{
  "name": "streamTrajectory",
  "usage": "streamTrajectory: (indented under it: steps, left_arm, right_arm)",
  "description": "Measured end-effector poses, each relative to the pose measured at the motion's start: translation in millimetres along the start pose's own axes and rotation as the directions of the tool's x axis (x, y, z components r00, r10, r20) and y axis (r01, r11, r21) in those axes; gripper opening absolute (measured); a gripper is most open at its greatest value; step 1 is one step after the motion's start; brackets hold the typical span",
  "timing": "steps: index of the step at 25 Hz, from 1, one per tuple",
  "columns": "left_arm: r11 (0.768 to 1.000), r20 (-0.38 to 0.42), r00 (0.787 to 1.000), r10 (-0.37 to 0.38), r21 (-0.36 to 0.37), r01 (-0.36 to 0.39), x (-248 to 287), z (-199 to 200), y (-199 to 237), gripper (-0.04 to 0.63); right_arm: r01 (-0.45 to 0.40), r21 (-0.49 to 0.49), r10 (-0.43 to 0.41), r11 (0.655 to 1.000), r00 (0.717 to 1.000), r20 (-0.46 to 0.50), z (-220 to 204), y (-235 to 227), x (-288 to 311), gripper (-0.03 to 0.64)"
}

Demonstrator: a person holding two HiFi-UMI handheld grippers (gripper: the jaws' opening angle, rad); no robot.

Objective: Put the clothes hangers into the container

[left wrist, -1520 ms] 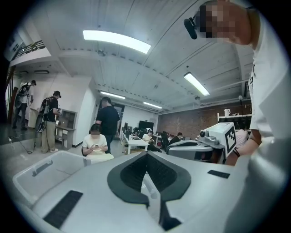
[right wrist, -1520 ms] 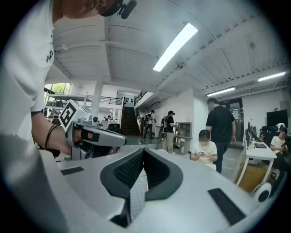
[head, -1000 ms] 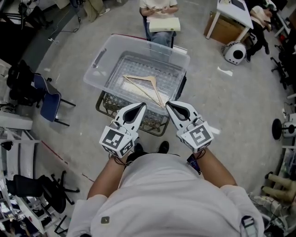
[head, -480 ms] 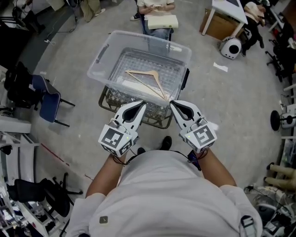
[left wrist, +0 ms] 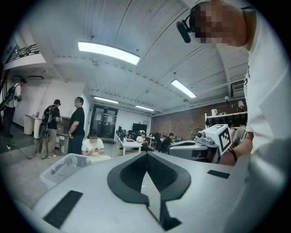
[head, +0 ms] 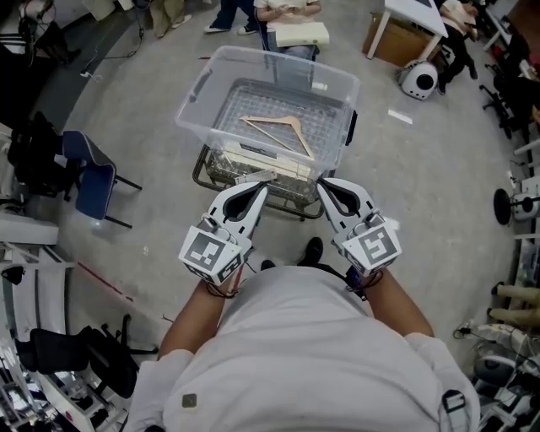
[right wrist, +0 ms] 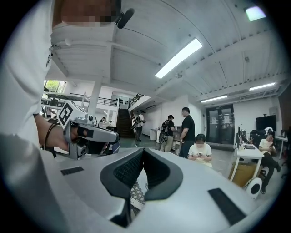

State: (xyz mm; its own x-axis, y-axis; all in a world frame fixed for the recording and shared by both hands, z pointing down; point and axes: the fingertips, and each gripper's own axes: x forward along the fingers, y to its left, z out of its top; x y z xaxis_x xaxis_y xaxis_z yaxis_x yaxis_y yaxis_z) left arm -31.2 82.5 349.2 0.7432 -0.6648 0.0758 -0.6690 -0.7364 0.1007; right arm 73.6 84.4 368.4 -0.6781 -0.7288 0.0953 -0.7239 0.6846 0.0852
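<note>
A clear plastic container stands on a wire cart in front of me. A light wooden clothes hanger lies inside it, with paler pieces along the near wall. My left gripper and right gripper hover side by side just short of the container's near edge, both shut and holding nothing. In the left gripper view the shut jaws point over the container, with the right gripper beside them. The right gripper view shows its shut jaws and the left gripper.
A blue chair stands at the left. A seated person is just behind the container. At the upper right are a cardboard box under a table, a round white device and a paper scrap.
In the head view the container has shifted a little up and to the right. Both grippers have stayed shut and empty in nearly the same place.
</note>
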Motion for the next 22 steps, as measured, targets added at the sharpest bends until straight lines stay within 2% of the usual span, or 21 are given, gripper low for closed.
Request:
streamTrajectory:
  steps: [11, 22]
  left_arm:
    - [1.0, 0.006, 1.0, -0.016, 0.003, 0.016, -68.1, -7.6, 0.9, 0.017]
    - [1.0, 0.024, 0.999, -0.023, -0.003, 0.024, -95.5, -4.9, 1.4, 0.017]
  right_arm:
    - [0.057, 0.032, -0.057, 0.998, 0.998, -0.013, -2.0, 65.8, -13.1, 0.018]
    - [0.057, 0.028, -0.057, 0.998, 0.998, 0.003, 6.3, 92.3, -18.1, 0.018]
